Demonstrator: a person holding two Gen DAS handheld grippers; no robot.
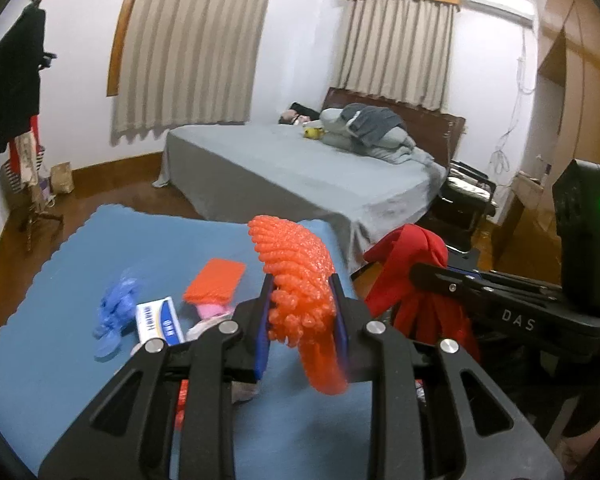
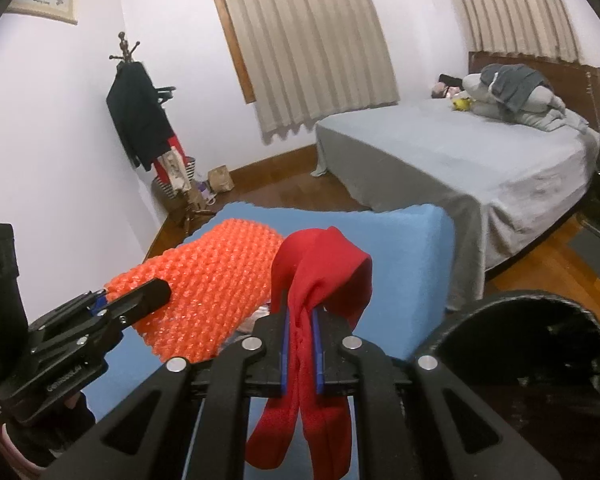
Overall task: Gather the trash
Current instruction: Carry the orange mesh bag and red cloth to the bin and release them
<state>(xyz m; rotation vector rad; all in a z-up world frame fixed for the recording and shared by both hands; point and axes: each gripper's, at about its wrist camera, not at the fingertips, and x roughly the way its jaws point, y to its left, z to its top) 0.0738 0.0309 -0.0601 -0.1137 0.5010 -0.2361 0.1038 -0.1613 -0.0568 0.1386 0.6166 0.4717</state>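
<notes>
My left gripper [image 1: 302, 312] is shut on a sheet of orange bubble wrap [image 1: 300, 276] and holds it above the blue table [image 1: 60, 360]. The wrap also shows in the right wrist view [image 2: 216, 288], with the left gripper [image 2: 140, 298] clamped on its edge. My right gripper [image 2: 300, 344] is shut on a red cloth [image 2: 320, 276] that hangs through the jaws; the cloth also shows in the left wrist view [image 1: 412, 280]. On the table lie a blue plastic bag [image 1: 116, 308], a white and blue box [image 1: 158, 320] and a flat orange piece [image 1: 216, 280].
A black bin [image 2: 540, 344] with a dark liner stands at the lower right of the table. A grey bed [image 1: 300, 168] stands beyond the table. A coat rack [image 1: 24, 112] stands in the left corner. A black chair [image 1: 464, 196] stands by the bed.
</notes>
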